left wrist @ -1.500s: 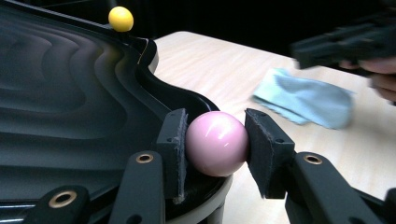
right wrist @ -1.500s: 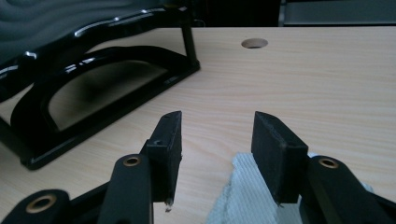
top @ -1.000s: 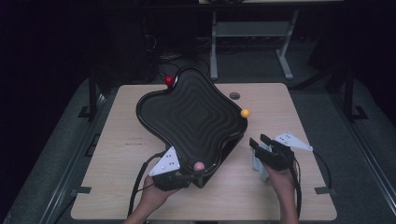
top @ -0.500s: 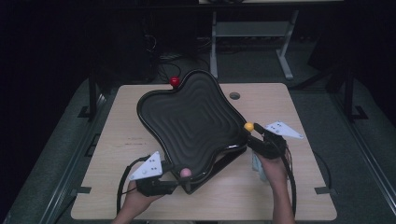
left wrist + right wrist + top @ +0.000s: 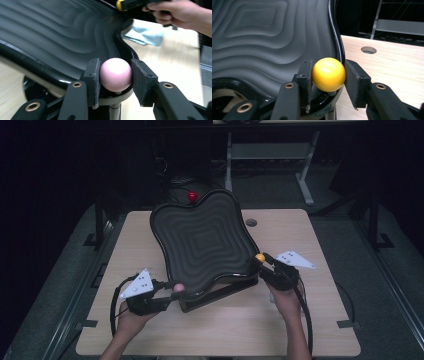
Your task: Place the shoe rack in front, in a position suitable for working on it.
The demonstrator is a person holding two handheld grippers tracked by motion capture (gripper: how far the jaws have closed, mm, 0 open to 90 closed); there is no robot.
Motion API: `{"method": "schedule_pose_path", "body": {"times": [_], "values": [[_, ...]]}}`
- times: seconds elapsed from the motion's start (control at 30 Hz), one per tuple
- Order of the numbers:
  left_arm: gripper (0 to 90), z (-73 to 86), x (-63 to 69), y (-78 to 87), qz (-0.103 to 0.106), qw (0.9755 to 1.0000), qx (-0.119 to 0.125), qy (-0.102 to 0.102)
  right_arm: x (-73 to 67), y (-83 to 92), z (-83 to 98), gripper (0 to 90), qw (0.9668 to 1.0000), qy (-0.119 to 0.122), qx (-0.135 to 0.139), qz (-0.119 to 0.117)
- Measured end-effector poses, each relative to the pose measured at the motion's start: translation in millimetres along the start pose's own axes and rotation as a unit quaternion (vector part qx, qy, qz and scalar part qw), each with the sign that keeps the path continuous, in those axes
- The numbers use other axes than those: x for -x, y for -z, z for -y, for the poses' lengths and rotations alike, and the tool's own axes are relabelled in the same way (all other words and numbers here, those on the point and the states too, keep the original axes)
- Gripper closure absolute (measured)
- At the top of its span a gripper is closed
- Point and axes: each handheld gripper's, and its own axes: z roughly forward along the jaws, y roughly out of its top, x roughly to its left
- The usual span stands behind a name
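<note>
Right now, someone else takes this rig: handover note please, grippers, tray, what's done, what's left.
Left gripper: pads pressed on the pink knob at the tray's near-left corner.
Right gripper: jaws have just been closing around the yellow knob at the tray's right edge; both pads look in contact.
Black ridged tray: tilted on its stand mid-table, red knob at the far corner untouched.
Done: both knobs gripped.
Left: probably tilting or turning the tray with both hands.

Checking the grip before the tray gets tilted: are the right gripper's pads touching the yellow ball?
Touching. In the right gripper view both pads of the right gripper sit against the yellow ball.
</note>
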Motion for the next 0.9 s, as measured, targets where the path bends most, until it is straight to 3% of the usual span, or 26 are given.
{"method": "schedule_pose_path", "body": {"times": [0.33,0.5,0.9], "values": [[60.1,-4.0,-16.0,-15.1,-0.037,0.999,0.008,0.022,0.1,5.6,0.9,60.1,0.9994,-0.013,0.0,0.033],[60.0,-5.2,-24.1,-23.9,-0.053,0.9974,0.017,0.045,2.9,11.1,3.8,60.0,0.9992,-0.015,0.004,0.036],[59.9,-6.7,-35.4,-31.7,-0.086,0.9935,0.021,0.073,3.9,12.5,3.9,59.9,0.9996,-0.014,0.001,0.023]]}}
